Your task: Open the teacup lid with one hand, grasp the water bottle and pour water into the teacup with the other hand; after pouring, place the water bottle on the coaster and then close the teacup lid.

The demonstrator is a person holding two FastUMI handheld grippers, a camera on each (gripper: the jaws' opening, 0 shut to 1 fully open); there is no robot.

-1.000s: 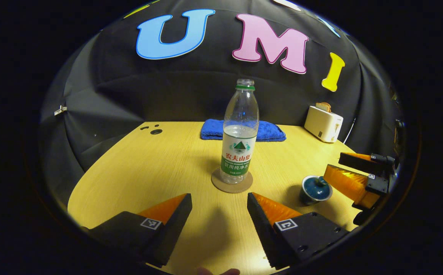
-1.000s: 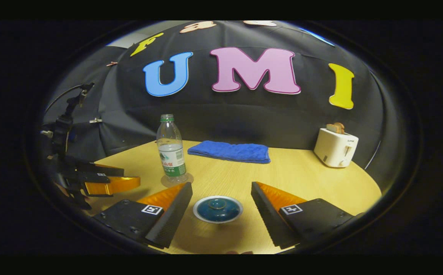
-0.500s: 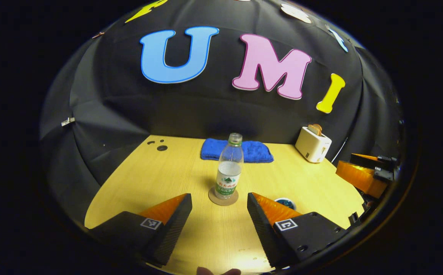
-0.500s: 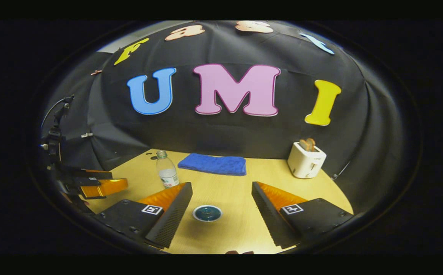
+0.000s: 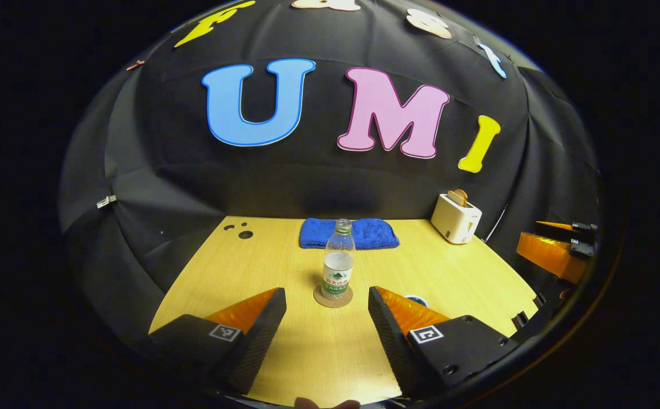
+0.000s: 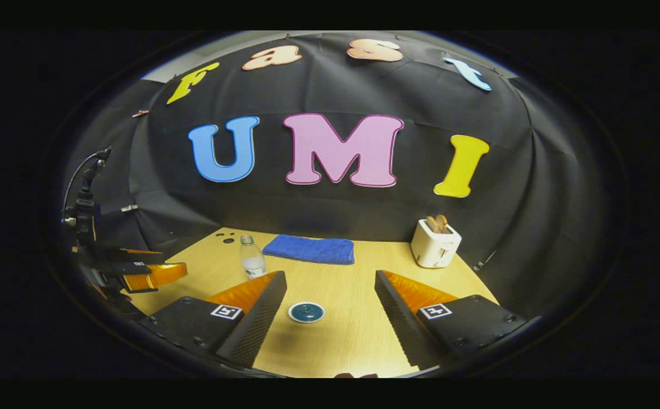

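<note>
A clear water bottle point(image 5: 338, 266) with no cap stands upright on a round brown coaster point(image 5: 332, 297) in the middle of the wooden table point(image 5: 250, 267). My left gripper point(image 5: 325, 293) is open, well back from the bottle, nothing between its fingers. The dark blue teacup point(image 5: 416, 297) peeks out behind its right finger. In the right gripper view the teacup point(image 6: 306, 312) sits with its lid on, ahead of my open right gripper point(image 6: 330, 279). The bottle point(image 6: 252, 263) stands farther back on the left. My left gripper point(image 6: 150, 272) hangs at the left edge, my right gripper point(image 5: 551, 250) at the far right.
A folded blue towel point(image 5: 348, 233) lies at the back of the table. A white toaster point(image 5: 456, 217) with bread in it stands at the back right. Small dark holes point(image 5: 239, 230) mark the table's back left corner.
Both grippers have drawn back and up from the table, so bottle and teacup look smaller and farther off. Bottle, coaster and lidded teacup have not moved.
</note>
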